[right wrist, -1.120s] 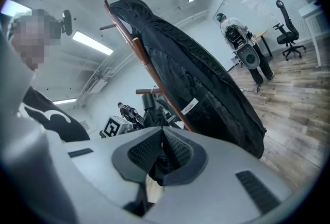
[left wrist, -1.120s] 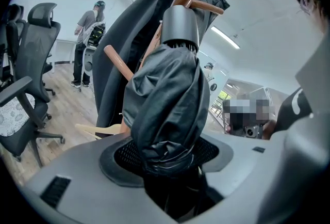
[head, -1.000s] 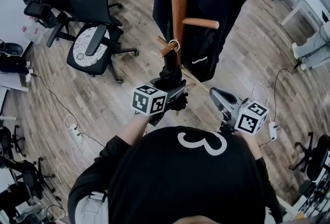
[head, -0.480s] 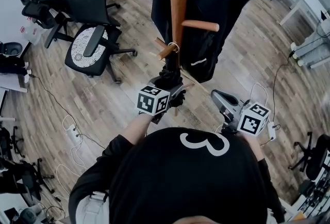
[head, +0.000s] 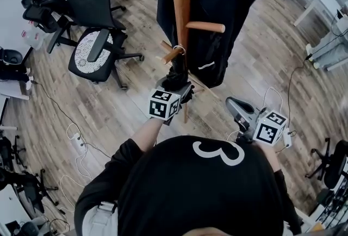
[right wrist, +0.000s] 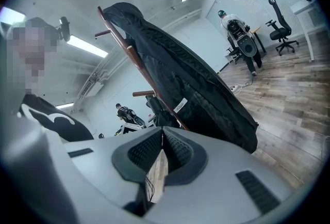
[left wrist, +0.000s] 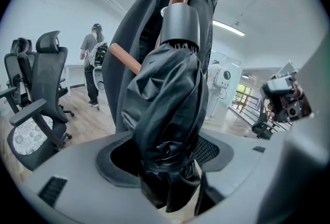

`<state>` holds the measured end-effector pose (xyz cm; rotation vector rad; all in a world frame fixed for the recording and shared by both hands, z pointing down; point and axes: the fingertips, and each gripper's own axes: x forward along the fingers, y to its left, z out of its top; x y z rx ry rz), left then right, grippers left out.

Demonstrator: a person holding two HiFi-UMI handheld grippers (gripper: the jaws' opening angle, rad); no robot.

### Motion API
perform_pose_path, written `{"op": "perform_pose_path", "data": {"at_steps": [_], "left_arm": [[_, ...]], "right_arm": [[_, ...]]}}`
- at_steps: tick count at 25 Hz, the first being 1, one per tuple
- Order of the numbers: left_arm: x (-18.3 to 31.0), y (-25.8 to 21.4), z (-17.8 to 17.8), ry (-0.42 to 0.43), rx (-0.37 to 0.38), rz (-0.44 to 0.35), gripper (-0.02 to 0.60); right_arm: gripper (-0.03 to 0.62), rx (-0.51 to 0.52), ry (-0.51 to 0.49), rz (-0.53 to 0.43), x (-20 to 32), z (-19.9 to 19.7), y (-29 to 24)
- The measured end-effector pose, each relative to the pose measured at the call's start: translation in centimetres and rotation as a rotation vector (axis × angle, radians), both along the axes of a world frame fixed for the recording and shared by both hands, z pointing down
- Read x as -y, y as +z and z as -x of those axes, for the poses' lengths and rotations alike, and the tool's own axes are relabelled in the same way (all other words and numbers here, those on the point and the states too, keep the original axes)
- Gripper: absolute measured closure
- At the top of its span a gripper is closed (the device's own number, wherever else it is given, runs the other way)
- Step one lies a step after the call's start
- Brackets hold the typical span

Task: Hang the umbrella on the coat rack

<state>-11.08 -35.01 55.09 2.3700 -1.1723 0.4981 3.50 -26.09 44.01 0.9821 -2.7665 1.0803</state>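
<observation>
The wooden coat rack stands ahead of me with short pegs. A folded black umbrella hangs below the lower peg, and its loop sits around that peg. My left gripper is shut on the umbrella's bunched fabric. In the left gripper view the umbrella fills the gap between the jaws of the left gripper, its grey cap pointing up beside the peg. My right gripper waits to the right, shut and empty; the right gripper has its pads touching.
A long black coat hangs on the far side of the rack. Black office chairs stand at left, cables and a power strip lie on the wooden floor. A person stands in the background; a white table is far right.
My left gripper has shifted a little right and lower with the umbrella and has tilted. The loop stays on the peg. The right gripper has not moved.
</observation>
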Motion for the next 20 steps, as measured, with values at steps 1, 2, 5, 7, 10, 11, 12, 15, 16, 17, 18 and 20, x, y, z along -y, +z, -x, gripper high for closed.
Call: {"op": "perform_pose_path", "data": {"at_steps": [1,2,5,7,10,11,12,15,16,17,18,20], "left_arm": [[0.2,0.0,0.0,-0.008,0.004,-0.008,0.305],[0.3,0.1,0.1,-0.017,0.009,-0.016,0.301],[0.4,0.3,0.2,-0.048,0.026,-0.034,0.281],[0.2,0.4,0.5,-0.059,0.04,-0.042,0.268],[-0.5,0.2,0.9,-0.072,0.066,-0.051,0.259],[-0.8,0.0,1.1,-0.082,0.074,-0.052,0.256],[-1.3,-0.2,1.2,-0.095,0.076,-0.049,0.256],[-3.5,-1.3,1.6,-0.135,0.054,-0.044,0.258],[-4.3,-1.9,1.7,-0.147,0.044,-0.055,0.258],[-5.3,-2.7,1.8,-0.157,0.037,-0.073,0.261],[-6.3,-3.6,1.8,-0.161,0.033,-0.092,0.265],[-8.7,-5.2,1.2,-0.155,0.014,-0.113,0.272]], "right_arm": [[0.566,-0.001,0.0,0.003,-0.1,-0.2,0.1],[0.566,-0.002,-0.001,0.006,-0.3,-0.3,0.1],[0.566,-0.003,-0.007,0.004,-1.0,-1.0,0.2],[0.566,-0.01,-0.009,-0.007,-1.5,-1.5,0.0],[0.566,-0.015,-0.014,-0.019,-2.2,-2.3,-0.5],[0.566,-0.012,-0.017,-0.021,-2.4,-2.6,-0.7],[0.566,-0.009,-0.022,-0.023,-2.7,-3.0,-0.9],[0.566,-0.013,-0.036,-0.033,-3.9,-3.9,-1.4],[0.566,-0.015,-0.042,-0.038,-4.3,-4.1,-1.5],[0.566,-0.015,-0.049,-0.043,-4.7,-4.2,-1.7],[0.566,-0.014,-0.057,-0.047,-5.2,-4.3,-1.9],[0.566,-0.006,-0.077,-0.056,-6.4,-4.5,-2.1]]}}
